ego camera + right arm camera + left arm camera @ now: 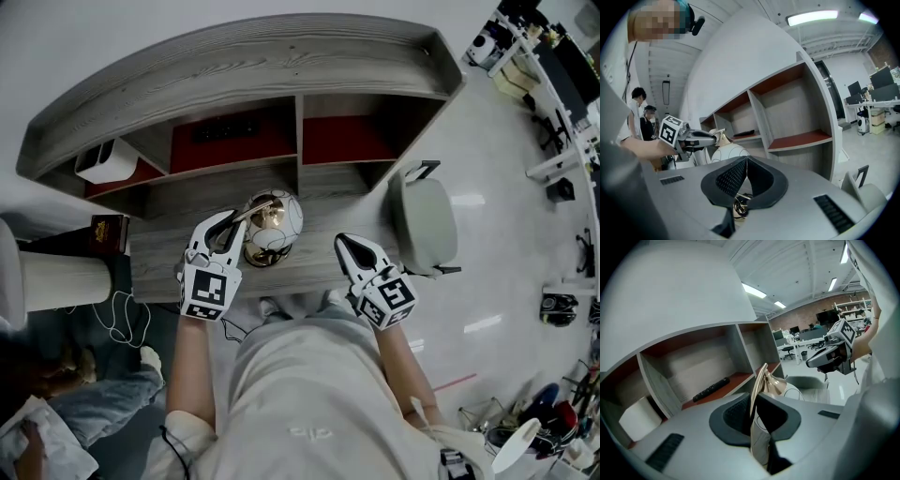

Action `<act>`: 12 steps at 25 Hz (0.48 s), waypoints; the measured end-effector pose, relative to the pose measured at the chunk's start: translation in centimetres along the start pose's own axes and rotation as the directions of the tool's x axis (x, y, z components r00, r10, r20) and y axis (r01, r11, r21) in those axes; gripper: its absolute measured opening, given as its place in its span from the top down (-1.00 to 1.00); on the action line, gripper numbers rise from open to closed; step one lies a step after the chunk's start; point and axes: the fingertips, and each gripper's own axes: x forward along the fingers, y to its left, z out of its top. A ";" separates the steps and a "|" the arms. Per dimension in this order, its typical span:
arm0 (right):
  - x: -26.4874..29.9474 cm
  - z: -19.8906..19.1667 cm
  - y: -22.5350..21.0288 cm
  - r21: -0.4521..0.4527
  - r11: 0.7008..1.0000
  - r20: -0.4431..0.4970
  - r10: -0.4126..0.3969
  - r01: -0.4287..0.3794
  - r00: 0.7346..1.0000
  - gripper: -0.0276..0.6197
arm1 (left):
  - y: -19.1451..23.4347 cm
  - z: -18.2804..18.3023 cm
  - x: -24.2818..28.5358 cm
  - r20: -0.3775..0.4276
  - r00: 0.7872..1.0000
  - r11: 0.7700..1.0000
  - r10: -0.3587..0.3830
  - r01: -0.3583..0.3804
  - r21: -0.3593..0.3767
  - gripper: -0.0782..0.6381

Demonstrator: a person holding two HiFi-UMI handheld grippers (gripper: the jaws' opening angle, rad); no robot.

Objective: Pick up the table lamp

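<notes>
The desk (187, 272) carries the lamp (279, 217) in front of its middle shelves, and my left gripper (228, 221) is clamped only on its thin gold frame (758, 385). My right gripper (343, 240) is closed on nothing, off to the lamp's right. Lifted by this one pinch, I judge the globe could swing and slip free.

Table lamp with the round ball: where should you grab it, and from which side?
Grab the table lamp by the thin gold bar curving up beside its white globe. The bar is flat and narrow, so jaws fit around it; the globe looks too wide and smooth. Come from the left in the head view, where the left gripper is shut on it.
</notes>
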 end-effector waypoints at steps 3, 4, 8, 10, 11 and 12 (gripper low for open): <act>0.5 0.0 0.2 -0.003 1.000 -0.004 -0.001 0.001 1.000 0.82 | 0.1 0.7 -0.2 0.025 0.999 1.000 -0.024 0.023 0.016 0.63; 0.7 0.0 0.3 -0.004 1.000 -0.005 -0.001 0.001 1.000 0.82 | 0.2 1.0 -0.3 0.032 0.999 0.999 -0.031 0.030 0.021 0.63; 1.4 -0.2 0.7 -0.004 1.000 -0.011 0.004 -0.004 1.000 0.82 | 0.6 0.8 -0.7 0.048 0.998 0.999 -0.036 0.035 0.008 0.63; 1.8 -0.4 0.8 -0.001 1.000 -0.015 0.005 -0.005 1.000 0.82 | 1.2 0.4 -1.1 0.054 0.998 1.000 -0.026 0.026 -0.008 0.64; 2.0 -0.5 0.9 0.001 1.000 -0.017 0.006 -0.006 1.000 0.82 | 1.6 0.2 -1.3 0.057 0.998 1.000 -0.019 0.020 -0.019 0.64; 2.2 -0.8 0.9 0.005 1.000 -0.021 0.006 -0.006 1.000 0.82 | 2.0 0.0 -1.6 0.060 0.998 0.999 -0.013 0.015 -0.034 0.64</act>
